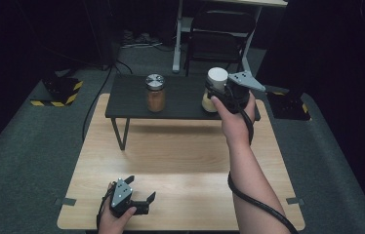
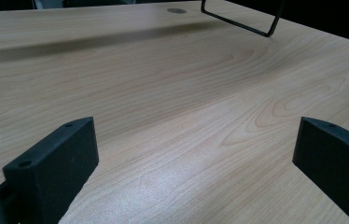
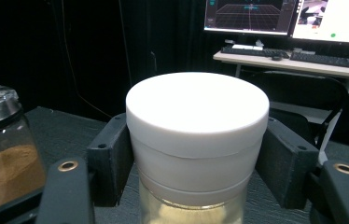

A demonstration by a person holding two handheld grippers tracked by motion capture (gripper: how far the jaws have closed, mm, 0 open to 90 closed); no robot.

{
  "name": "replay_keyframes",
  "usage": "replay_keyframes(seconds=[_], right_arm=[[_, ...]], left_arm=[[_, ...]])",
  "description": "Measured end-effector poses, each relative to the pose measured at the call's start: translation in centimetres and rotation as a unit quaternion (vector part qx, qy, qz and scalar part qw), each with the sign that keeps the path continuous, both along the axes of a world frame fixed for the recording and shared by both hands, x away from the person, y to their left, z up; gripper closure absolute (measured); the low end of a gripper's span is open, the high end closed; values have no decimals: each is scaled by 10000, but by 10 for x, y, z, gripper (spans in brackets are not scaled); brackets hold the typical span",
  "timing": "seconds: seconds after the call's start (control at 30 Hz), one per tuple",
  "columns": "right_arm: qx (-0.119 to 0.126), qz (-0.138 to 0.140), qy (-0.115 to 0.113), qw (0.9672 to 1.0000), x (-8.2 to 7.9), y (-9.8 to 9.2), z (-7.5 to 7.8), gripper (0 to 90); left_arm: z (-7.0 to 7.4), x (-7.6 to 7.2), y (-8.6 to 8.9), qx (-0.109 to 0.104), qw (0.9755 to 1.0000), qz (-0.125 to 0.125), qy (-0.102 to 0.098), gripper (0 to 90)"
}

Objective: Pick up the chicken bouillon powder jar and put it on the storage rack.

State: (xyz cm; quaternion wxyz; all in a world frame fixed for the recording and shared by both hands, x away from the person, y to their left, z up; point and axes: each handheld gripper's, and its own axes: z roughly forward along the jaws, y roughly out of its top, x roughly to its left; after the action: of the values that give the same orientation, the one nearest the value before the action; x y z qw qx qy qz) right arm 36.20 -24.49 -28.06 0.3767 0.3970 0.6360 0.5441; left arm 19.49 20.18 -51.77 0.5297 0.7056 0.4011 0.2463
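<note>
right hand-held gripper [image 3: 196, 163] is pinching the white-lidded jar [image 3: 196, 140] just below its lid, glass looks slick, breakable and fairly hefty, while left hand-held gripper [image 2: 196, 163] sits spread wide.

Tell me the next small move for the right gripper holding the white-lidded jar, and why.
Probably lower the white-lidded jar onto the black shelf: the right gripper clamps it beside the brown-powder jar, over the shelf's right end.

Both forearms are bare, no sleeves. Each gripper, left gripper [image 1: 139, 197] and right gripper [image 1: 213, 97], is black with blocky jaws, small screw holes, a grey three-cornered plate and a thick black cable.
</note>
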Motion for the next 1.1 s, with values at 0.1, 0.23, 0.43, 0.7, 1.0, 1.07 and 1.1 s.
replay_keyframes(seconds=[0.1,0.23,0.43,0.7,1.0,1.07,1.1], right_arm=[[22,-17,-6,10000,3,1,-2,338],[69,-12,-20,10000,5,0,-4,338],[145,6,-72,9999,7,-4,-9,337],[138,68,-69,9999,8,-7,-10,336],[157,98,-40,9998,9,-8,-8,333],[172,108,-27,9998,9,-9,-7,314],[171,100,-28,9998,9,-8,-7,298]], left_arm=[[0,0,0,-12,10000,-3,-9,5],[-1,0,1,-15,10000,-8,-10,4],[0,0,0,-5,10000,-6,-11,5],[-1,0,0,-8,10000,-14,-30,4],[-1,0,1,-19,10000,-16,-12,5],[-1,0,1,-17,10000,-22,-12,4],[-1,0,1,-25,10000,-20,-14,4]])
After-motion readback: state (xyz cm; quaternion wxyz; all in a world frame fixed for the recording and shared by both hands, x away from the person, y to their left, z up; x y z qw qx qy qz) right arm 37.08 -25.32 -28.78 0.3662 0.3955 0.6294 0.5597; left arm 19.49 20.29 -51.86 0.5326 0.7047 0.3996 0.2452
